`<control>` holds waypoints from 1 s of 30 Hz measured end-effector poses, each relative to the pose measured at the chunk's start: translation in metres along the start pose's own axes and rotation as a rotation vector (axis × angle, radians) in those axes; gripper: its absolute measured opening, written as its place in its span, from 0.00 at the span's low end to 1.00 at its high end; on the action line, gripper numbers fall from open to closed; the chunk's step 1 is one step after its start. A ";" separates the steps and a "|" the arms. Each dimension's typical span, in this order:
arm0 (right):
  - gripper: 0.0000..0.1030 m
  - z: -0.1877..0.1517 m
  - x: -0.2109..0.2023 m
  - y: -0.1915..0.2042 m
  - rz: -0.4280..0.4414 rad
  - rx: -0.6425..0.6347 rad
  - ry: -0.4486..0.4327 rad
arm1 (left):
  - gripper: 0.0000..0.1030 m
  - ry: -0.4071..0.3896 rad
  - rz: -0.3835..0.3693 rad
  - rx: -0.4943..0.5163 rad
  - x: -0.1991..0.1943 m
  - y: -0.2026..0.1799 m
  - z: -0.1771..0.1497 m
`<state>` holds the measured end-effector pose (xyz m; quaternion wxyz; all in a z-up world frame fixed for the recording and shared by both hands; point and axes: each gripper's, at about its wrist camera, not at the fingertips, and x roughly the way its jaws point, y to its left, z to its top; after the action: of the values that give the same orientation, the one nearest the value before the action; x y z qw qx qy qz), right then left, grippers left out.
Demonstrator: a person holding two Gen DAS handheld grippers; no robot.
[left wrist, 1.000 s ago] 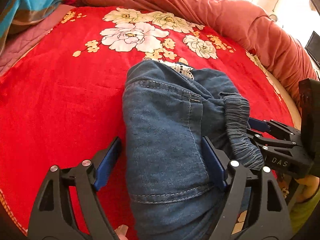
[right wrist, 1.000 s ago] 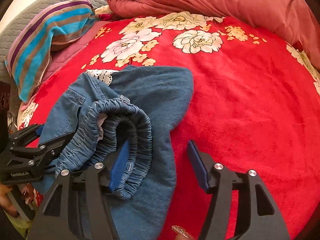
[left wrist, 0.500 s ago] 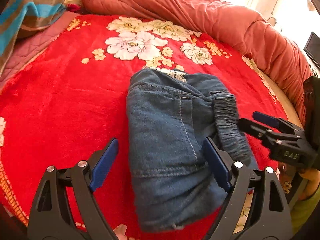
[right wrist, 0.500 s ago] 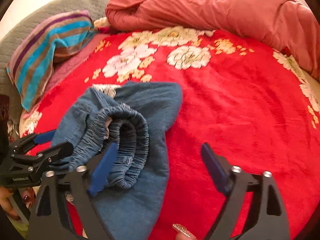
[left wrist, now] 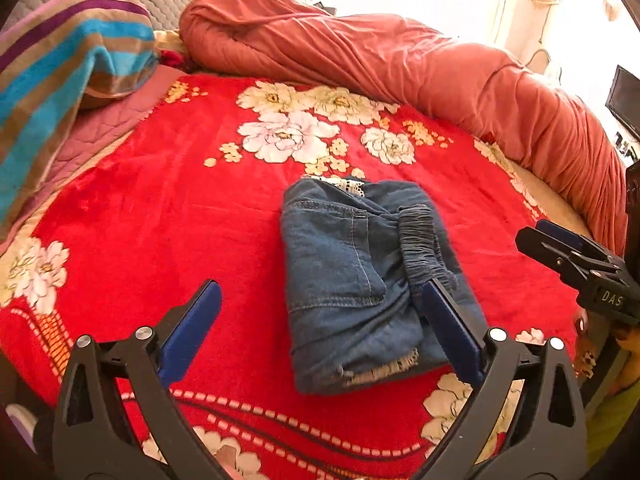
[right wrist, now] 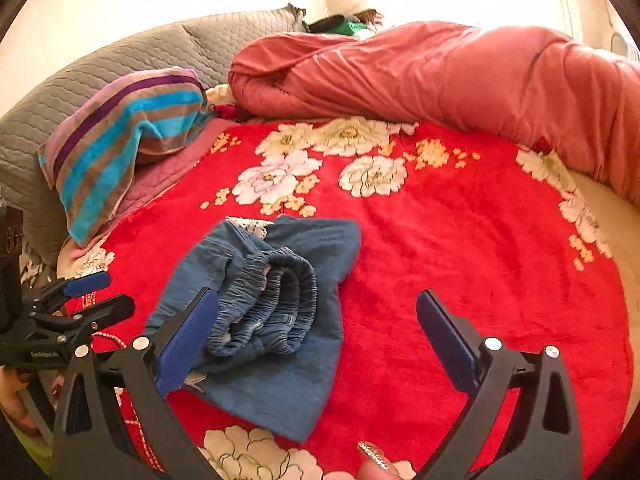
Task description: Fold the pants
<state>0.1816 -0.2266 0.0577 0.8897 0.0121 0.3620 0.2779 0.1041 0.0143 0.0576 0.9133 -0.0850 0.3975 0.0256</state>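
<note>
The blue denim pants (left wrist: 360, 280) lie folded into a compact bundle on the red floral blanket (left wrist: 160, 220), elastic waistband on the right side. In the right wrist view the pants (right wrist: 280, 320) show the bunched waistband on top. My left gripper (left wrist: 320, 332) is open and empty, raised above and behind the bundle. My right gripper (right wrist: 320, 340) is open and empty, drawn back from the pants. Each gripper shows at the edge of the other's view, the right one (left wrist: 560, 248) and the left one (right wrist: 92, 296).
A rolled salmon-red quilt (left wrist: 400, 64) lies along the far and right side of the bed. A striped towel (left wrist: 60, 80) over a pillow and grey quilted cushions (right wrist: 100, 76) sit at the far left. The bed edge (left wrist: 552, 200) runs on the right.
Both grippers have pulled back and up from the pants, which stay folded on the blanket. The left jaws no longer straddle the bundle; the right finger has left the waistband.
</note>
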 end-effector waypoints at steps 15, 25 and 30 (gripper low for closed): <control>0.96 -0.021 -0.052 0.027 -0.009 -0.071 -0.050 | 0.91 -0.075 0.018 0.038 -0.060 -0.004 -0.033; 0.96 -0.047 -0.070 0.034 0.002 -0.051 -0.028 | 0.91 -0.032 0.004 0.053 -0.063 -0.006 -0.056; 0.96 -0.069 -0.060 0.037 0.003 -0.049 0.042 | 0.91 0.023 0.002 0.034 -0.051 -0.004 -0.070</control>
<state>0.0837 -0.2379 0.0533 0.8814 -0.0150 0.3739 0.2881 0.0188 -0.0012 0.0484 0.9100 -0.0693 0.4083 0.0189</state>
